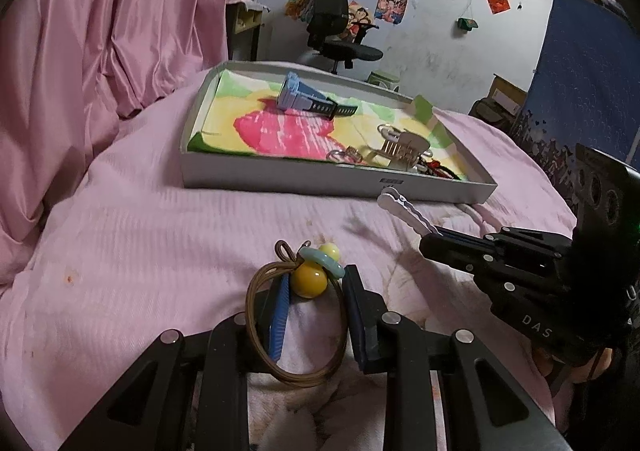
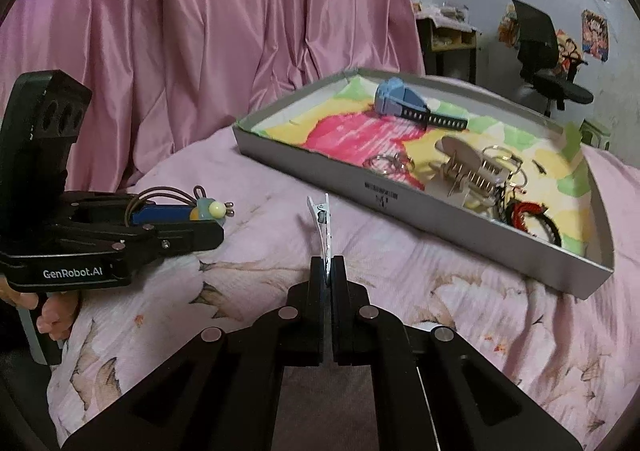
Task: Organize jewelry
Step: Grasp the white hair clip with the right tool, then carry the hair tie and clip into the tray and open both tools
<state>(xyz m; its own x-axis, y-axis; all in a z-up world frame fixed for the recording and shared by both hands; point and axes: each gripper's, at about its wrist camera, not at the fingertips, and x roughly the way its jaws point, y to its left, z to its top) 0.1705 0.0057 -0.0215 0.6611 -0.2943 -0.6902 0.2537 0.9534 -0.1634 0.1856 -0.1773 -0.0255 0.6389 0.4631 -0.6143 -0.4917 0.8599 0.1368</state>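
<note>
Now, what I see from both wrists:

Left gripper (image 1: 310, 291): I hold it low over the bedspread (image 1: 140, 243), fingers partly apart. A hair tie (image 1: 280, 331) is looped around the left finger (image 1: 278, 315); its yellow bead (image 1: 308, 280) and teal ring sit between the two pads, at the tips. I cannot tell whether the pads press on the bead. From the right wrist the tie (image 2: 168, 197) drapes over the top of this gripper (image 2: 192, 223), bead at the front end.

Right gripper (image 2: 328, 271): fingers drawn together on a clip (image 2: 322, 227), which stands up on edge and sticks out ahead of the tips. From the left wrist it (image 1: 430, 241) lies to the right of my left gripper, the clip (image 1: 404, 209) pointing at the tray wall.

Tray (image 1: 320, 181): ahead of both grippers on the bedspread, apart from each; the clip's tip is just short of its near wall. It is lined with a pink, yellow and green sheet.

Watch (image 2: 412, 103): blue, at the tray's far side, strap stretched out to the right.

Claw clip (image 2: 468, 167): pale, near the tray's near right part, with key rings (image 2: 388, 163) just beside it.

Red-and-black piece (image 2: 528, 217): in the tray's near right corner; too blurred to name.

Curtain (image 2: 200, 31): pink, behind the bedspread, left of the tray.
</note>
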